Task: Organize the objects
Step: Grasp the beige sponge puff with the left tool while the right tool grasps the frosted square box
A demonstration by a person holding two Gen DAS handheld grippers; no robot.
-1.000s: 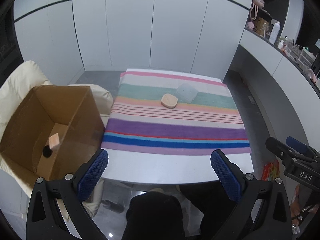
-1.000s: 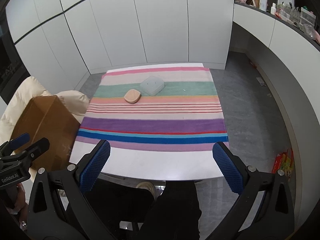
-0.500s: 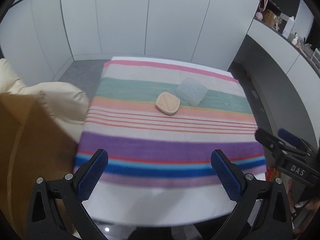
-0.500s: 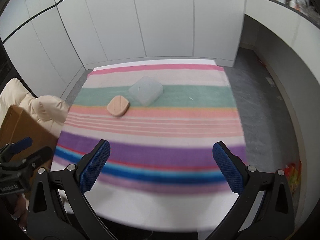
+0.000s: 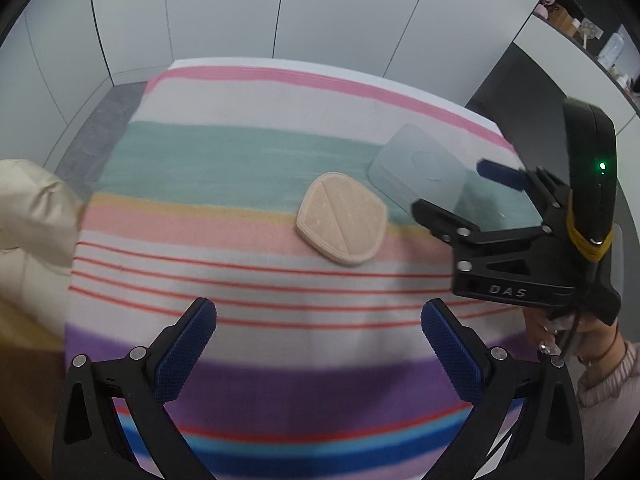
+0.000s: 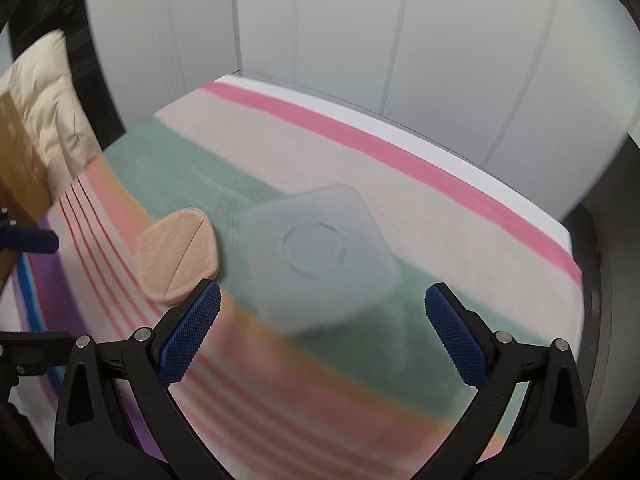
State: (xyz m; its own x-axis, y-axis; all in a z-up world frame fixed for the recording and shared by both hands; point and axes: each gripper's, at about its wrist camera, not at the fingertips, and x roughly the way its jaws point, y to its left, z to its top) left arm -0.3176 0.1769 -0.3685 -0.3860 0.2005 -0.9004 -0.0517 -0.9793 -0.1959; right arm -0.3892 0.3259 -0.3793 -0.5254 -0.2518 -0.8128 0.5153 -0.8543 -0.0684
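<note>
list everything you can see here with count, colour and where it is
flat case: 1, peach, on the cloth, left of the box
lidded box: 1, translucent white, on the green stripe
striped cloth: 1, multicolour, covering the table
cushion: 1, cream, off the table's left edge
cardboard box: 1, brown, far left, mostly cut off
shelf clutter: several, too small to tell, upper right
left gripper: 1, black, blue fingers, open, short of the case
right gripper: 1, black, open, at the lidded box

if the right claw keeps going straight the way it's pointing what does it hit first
Most likely the translucent square container, which lies ahead between the open jaws of the right claw. The peach pad sits off to its left.
</note>
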